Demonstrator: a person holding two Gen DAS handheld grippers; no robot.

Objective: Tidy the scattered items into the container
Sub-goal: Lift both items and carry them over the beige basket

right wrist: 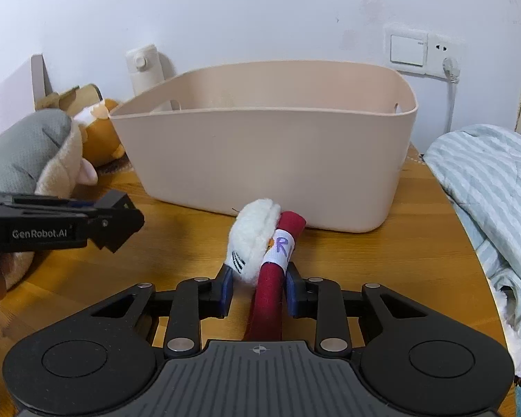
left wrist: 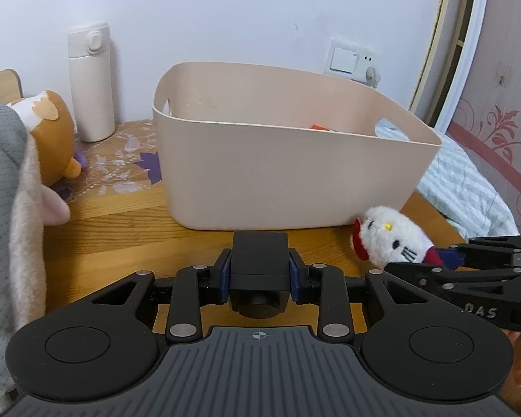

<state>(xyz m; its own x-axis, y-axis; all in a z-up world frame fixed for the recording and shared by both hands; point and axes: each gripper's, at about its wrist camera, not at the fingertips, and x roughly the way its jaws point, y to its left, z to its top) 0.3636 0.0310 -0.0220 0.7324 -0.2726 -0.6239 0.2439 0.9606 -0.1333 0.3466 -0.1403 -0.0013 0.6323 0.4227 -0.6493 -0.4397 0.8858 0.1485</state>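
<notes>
**Both claws loaded, bin ahead**

Beige bin sits at twelve o'clock. My right claw pinches the white cat plush; my left claw clamps a black block. Risk: the plush's loose head snags the rim.

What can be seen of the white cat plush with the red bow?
The small white fluffy cat plush with a red bow has black stitched whiskers, a yellow nose, and a dark red felt body wrapped in a white band with purple lettering. It is clamped between the blue pads of the right claw, head pointing toward the beige plastic basket, close to the basket's near wall above the wooden tabletop. Whether it touches the basket or table cannot be told.
</notes>
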